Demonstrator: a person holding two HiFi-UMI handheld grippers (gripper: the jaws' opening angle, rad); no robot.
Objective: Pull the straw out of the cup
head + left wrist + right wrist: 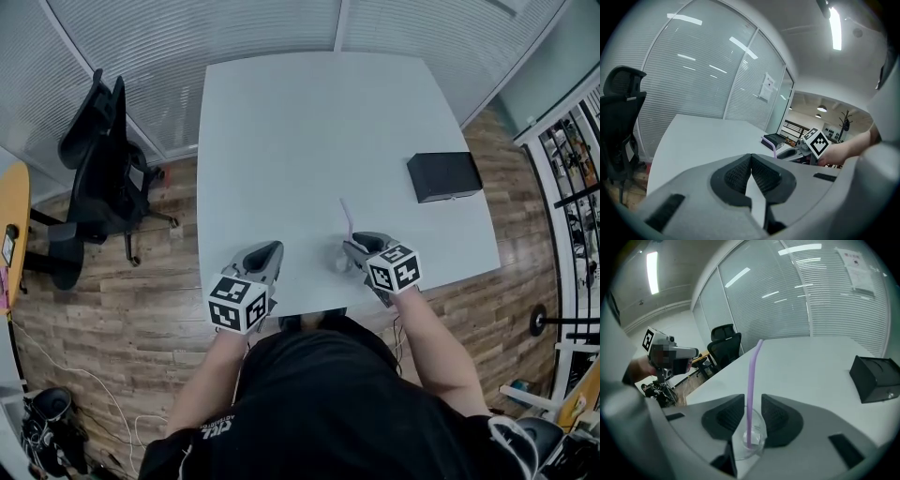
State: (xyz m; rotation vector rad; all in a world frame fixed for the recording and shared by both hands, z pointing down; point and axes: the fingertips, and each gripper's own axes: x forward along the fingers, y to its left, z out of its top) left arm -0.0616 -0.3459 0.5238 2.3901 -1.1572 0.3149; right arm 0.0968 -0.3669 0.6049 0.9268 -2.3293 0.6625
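- While the right tool [753, 411] sits low at the near edge of the white counter [300, 141], its pads hug both sides of a clear plastic cup [749, 439], pinching it. The cup stands upright on the counter, right by that near edge.
- Purple straw [752, 390] stands in the cup w/ its lower end on the cup bottom. The shaft rises btw the two pads, and the top part bends over toward the far side of the counter. Straw not out of the cup yet, and neither tool grips it.
- Left tool [751, 164]: pads pressed together tip to tip, nothing btw them. It's at the near counter edge too, left of the right tool and apart from cup & straw. Can't tell if it touches the counter.
- Head view: both tools side by side w/ marker cubes toward the person, and a forearm behind each.
- Black box [444, 175] lies on the counter toward its right edge, farther out than the cup and well apart from it.
- Black office chair [98, 159] stands on the wood floor [112, 309], left of the counter, near the blind-covered glass wall.
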